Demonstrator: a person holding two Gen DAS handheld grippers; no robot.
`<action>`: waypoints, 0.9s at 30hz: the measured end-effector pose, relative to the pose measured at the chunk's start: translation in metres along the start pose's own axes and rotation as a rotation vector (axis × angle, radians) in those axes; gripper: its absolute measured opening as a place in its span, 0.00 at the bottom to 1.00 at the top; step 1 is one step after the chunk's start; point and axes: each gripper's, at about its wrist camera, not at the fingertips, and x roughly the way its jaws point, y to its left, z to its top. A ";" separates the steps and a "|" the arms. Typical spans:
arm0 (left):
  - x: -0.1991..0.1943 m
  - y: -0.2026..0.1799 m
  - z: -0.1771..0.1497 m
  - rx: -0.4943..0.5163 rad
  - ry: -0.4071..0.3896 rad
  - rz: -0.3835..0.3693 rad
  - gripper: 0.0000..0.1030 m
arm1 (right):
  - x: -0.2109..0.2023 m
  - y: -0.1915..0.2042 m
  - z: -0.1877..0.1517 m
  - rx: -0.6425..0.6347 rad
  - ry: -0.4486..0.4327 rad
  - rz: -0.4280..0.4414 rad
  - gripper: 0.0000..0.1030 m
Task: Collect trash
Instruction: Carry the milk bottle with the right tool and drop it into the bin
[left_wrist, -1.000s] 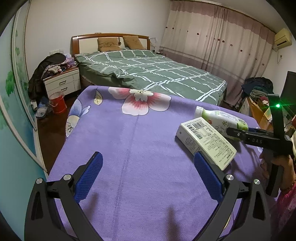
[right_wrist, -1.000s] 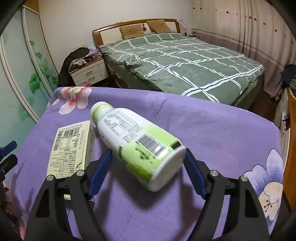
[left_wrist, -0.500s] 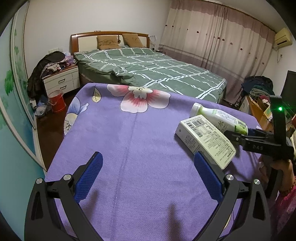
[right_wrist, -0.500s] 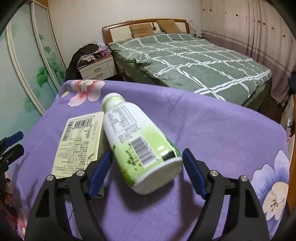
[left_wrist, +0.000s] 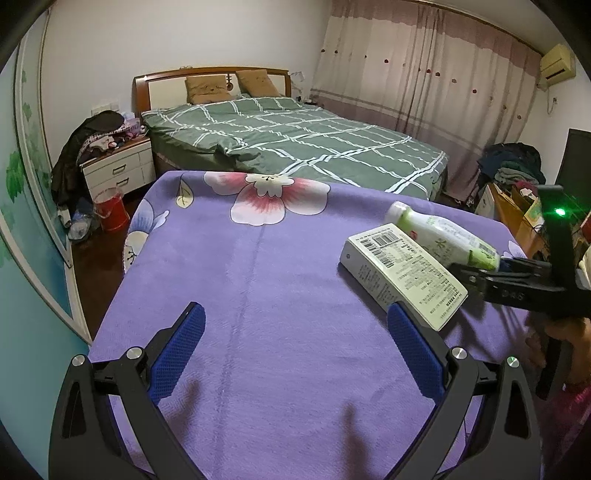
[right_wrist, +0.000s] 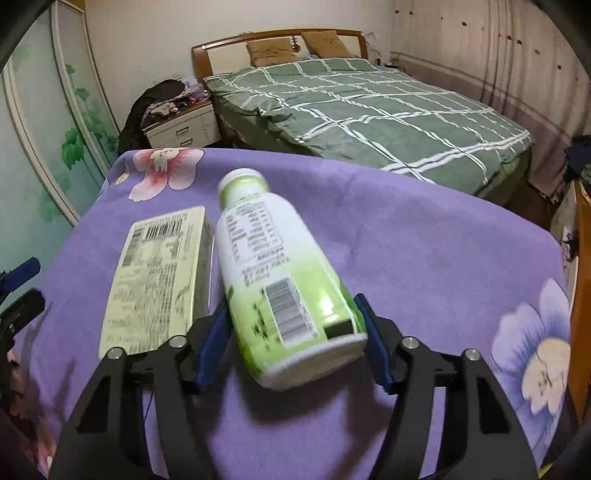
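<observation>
Left wrist view: the left gripper (left_wrist: 295, 328) hangs with jaws wide apart and nothing between them over the purple counter (left_wrist: 258, 280). A flat box (left_wrist: 402, 269) lies just past its right jaw, the bottle (left_wrist: 443, 236) beyond.

Right wrist view: the right gripper (right_wrist: 291, 339) has just been closing its jaws; both blue pads now appear to press the bottle (right_wrist: 280, 273) near its base, the box (right_wrist: 159, 277) just left. Best to squeeze firmly before lifting, since the round body could roll out.
</observation>
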 end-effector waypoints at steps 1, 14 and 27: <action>-0.001 -0.001 0.000 0.003 -0.001 -0.001 0.94 | -0.009 0.000 -0.005 0.004 -0.011 -0.011 0.56; -0.010 -0.014 -0.003 0.054 -0.034 0.000 0.94 | -0.139 -0.009 -0.090 0.121 -0.224 -0.079 0.48; -0.010 -0.022 -0.006 0.084 -0.030 -0.009 0.94 | -0.242 -0.073 -0.183 0.395 -0.401 -0.221 0.47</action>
